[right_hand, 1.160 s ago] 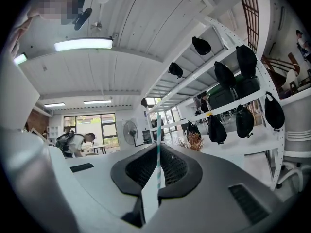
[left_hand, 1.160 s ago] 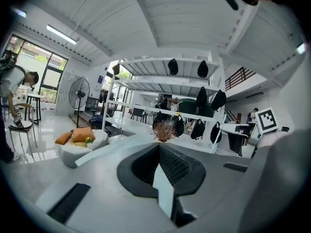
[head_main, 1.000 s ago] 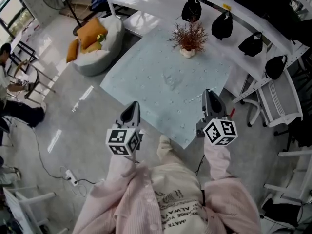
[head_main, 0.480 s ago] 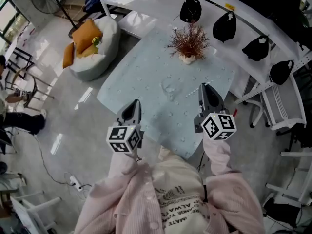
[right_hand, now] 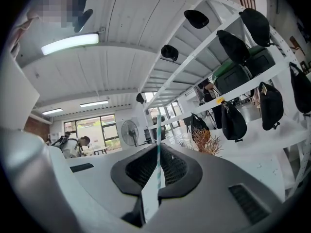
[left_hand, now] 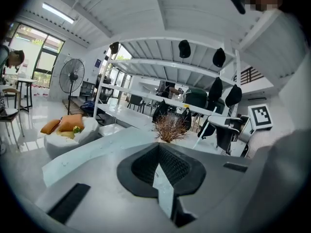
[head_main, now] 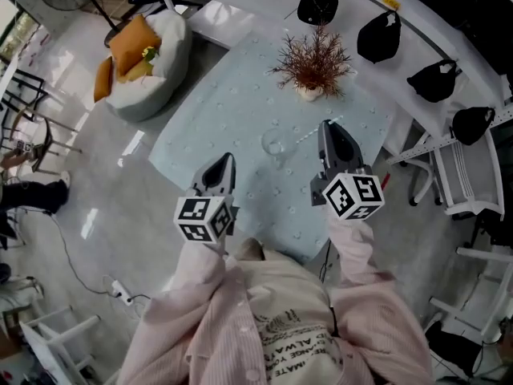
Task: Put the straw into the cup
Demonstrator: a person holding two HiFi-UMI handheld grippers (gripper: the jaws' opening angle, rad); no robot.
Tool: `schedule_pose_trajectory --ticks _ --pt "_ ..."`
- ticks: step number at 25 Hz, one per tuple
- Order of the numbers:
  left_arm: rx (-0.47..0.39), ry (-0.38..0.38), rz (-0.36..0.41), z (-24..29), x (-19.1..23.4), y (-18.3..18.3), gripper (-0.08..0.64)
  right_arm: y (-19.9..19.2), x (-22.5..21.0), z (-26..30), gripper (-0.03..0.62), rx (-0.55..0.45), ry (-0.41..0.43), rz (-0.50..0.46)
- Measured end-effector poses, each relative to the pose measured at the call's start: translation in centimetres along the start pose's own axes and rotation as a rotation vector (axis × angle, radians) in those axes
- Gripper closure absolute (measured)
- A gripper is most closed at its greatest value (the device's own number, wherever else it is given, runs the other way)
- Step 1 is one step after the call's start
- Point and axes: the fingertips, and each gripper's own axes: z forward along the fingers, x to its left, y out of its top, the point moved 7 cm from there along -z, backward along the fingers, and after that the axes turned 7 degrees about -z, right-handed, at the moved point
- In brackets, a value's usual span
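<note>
- The left tool (head_main: 224, 167) hangs over the near edge of the pale blue worktop (head_main: 216, 107), jaws pressed together with nothing between them.
- A clear cup (head_main: 274, 145) stands on the worktop between the two tools.
- The right tool (head_main: 327, 128) is clenched on a teal-striped straw (right_hand: 158, 127), near the cup's right side.
</note>
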Motion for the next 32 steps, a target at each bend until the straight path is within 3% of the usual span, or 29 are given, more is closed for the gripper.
schedule_pose_trajectory --ticks 17,32 --pt "0.146 -0.011 -0.089 8.2 3.4 -4.2 0.561 -8.4 -0.9 6.6 0.578 0.119 0.032 0.084" --pt "0.218 -0.05 -0.156 10.8 4.9 -7.3 0.56 -14.8 -0.9 8.2 0.578 0.231 0.024 0.15"
